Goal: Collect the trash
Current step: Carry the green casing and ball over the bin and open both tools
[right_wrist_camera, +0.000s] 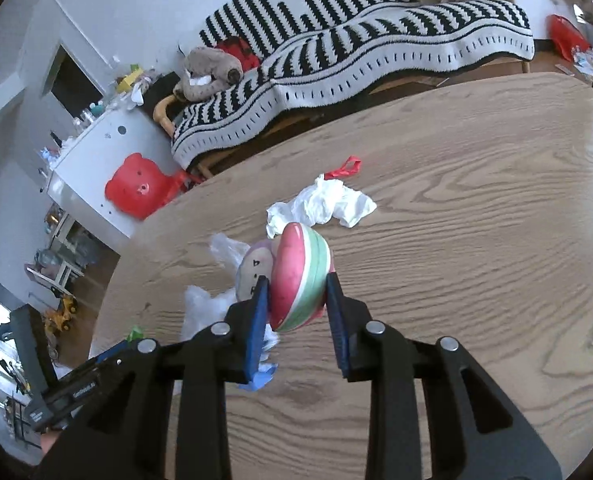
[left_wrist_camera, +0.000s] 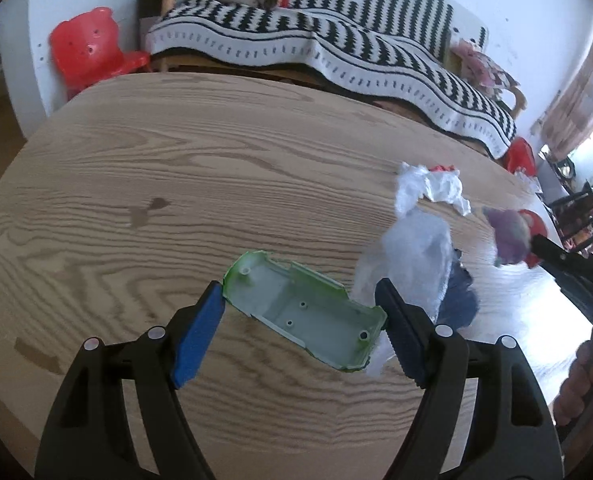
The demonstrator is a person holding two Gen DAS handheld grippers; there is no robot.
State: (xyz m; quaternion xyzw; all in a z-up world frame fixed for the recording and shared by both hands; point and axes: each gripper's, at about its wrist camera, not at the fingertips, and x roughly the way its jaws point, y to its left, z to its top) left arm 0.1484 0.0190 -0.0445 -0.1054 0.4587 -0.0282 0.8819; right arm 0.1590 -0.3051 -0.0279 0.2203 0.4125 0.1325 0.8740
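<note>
Over the wooden table (left_wrist_camera: 136, 168) — left gripper (left_wrist_camera: 302, 316) spread around green shell (left_wrist_camera: 304, 312), right gripper (right_wrist_camera: 296, 300) clamping striped toy (right_wrist_camera: 300, 276).

On the table (left_wrist_camera: 176, 168), a plastic shell (left_wrist_camera: 304, 304) lies left of a clear bag (left_wrist_camera: 412, 252).

Striped-blanket sofa (right_wrist_camera: 356, 60) (possibly wicker-framed)

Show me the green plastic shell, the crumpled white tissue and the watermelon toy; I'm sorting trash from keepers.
green plastic shell (left_wrist_camera: 302, 310): left wrist view, its pale inner floor.
crumpled white tissue (right_wrist_camera: 328, 206): right wrist view, middle of the wad.
watermelon toy (right_wrist_camera: 302, 276): right wrist view, its striped rind.
</note>
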